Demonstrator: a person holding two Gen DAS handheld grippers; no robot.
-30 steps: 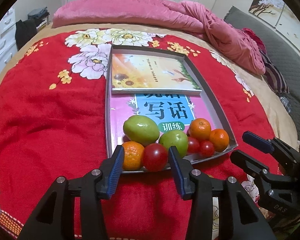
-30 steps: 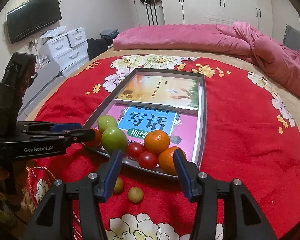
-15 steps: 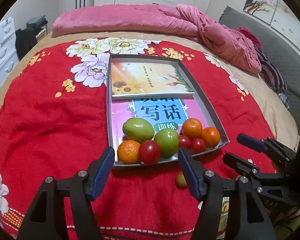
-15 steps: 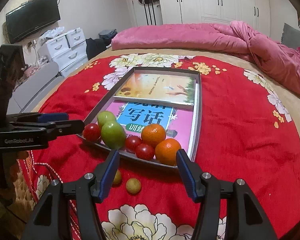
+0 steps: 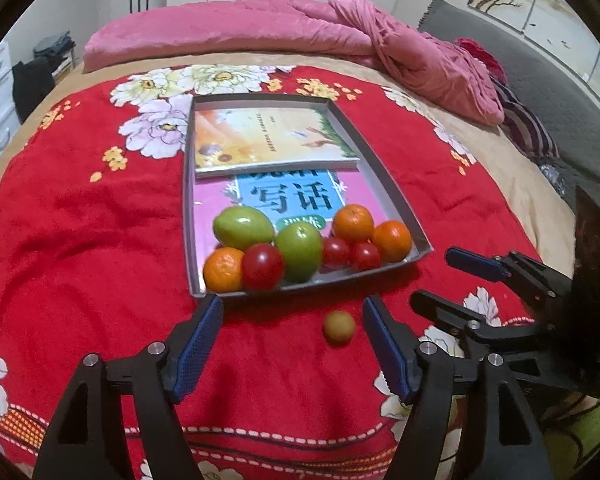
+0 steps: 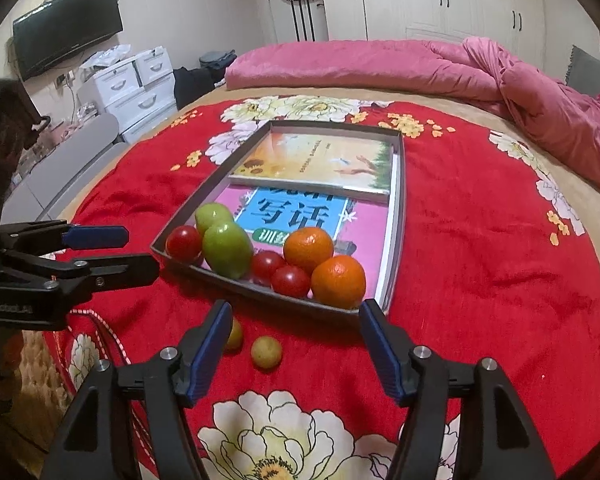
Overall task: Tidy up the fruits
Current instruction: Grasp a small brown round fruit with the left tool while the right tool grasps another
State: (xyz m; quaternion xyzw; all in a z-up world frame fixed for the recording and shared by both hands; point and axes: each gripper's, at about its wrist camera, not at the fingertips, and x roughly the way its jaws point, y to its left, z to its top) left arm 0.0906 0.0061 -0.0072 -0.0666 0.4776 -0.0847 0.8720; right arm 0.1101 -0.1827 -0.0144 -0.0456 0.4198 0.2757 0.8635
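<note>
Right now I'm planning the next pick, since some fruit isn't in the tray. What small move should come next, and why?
Probably bring the right gripper down around the small yellow fruit on the red blanket. It lies outside the tray, between that gripper's opening, empty jaws. A second yellow fruit lies beside it. The left gripper is opening and empty too.

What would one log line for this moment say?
left gripper: opening, empty | right gripper: opening, empty | tray: fruit at near end | small yellow fruit: on blanket
</note>
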